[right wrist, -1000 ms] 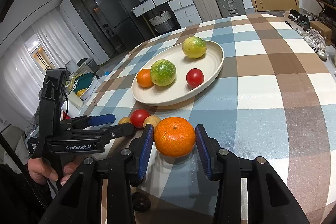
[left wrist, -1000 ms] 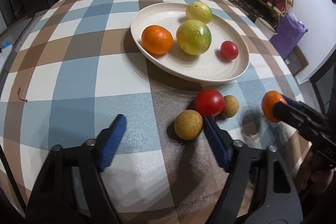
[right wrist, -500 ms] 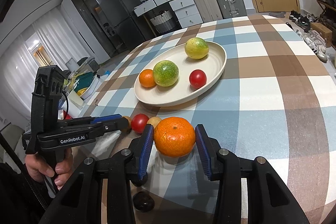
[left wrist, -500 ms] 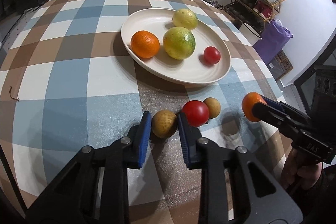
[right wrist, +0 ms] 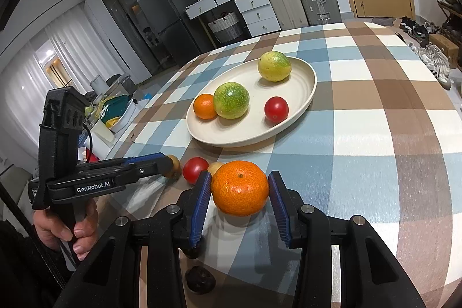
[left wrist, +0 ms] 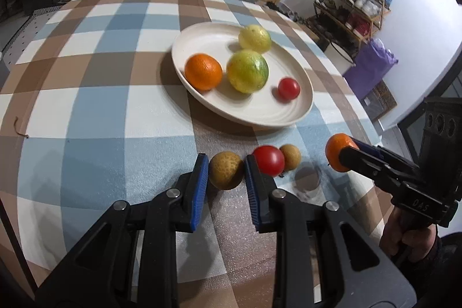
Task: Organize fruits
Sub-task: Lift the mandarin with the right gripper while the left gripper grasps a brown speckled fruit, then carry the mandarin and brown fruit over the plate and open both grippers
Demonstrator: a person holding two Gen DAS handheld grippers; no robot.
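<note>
Blue pads on my left gripper (left wrist: 226, 173) are clamped on the tan, pebbly little fruit (left wrist: 226, 170), one pad on each flank, down on the checked tablecloth (left wrist: 86, 111). That fruit is round, so no long axis matters; what counts is where the plate (left wrist: 300, 108) lies from it: up and slightly right of my jaws in the left wrist view, well apart, with bare cloth between. The red tomato (left wrist: 269, 160) sits just beside my right-hand pad, touching it or nearly so, and a second, smaller tan fruit (left wrist: 290, 157) sits just behind the tomato. I judge the lift should go straight up first, so the pad does not drag the tomato along.

My right gripper (right wrist: 239, 191) holds the orange mandarin (right wrist: 240, 187) clear above the cloth, jaws partly closed on its sides, its shadow below. From the plate it lies on the near side, about as far off as the left one.

On the plate already: an orange (left wrist: 203, 72) at the near left rim, a green-yellow fruit (left wrist: 247, 71) touching or nearly touching it, a yellower one (left wrist: 254, 38) behind, a small tomato (left wrist: 289, 88) alone to the right. I reckon the open stretch near that tomato is the place to aim.

Both grippers pitch down towards the table, fingers pointing at the plate; a hand (right wrist: 78, 224) grips the left handle.
</note>
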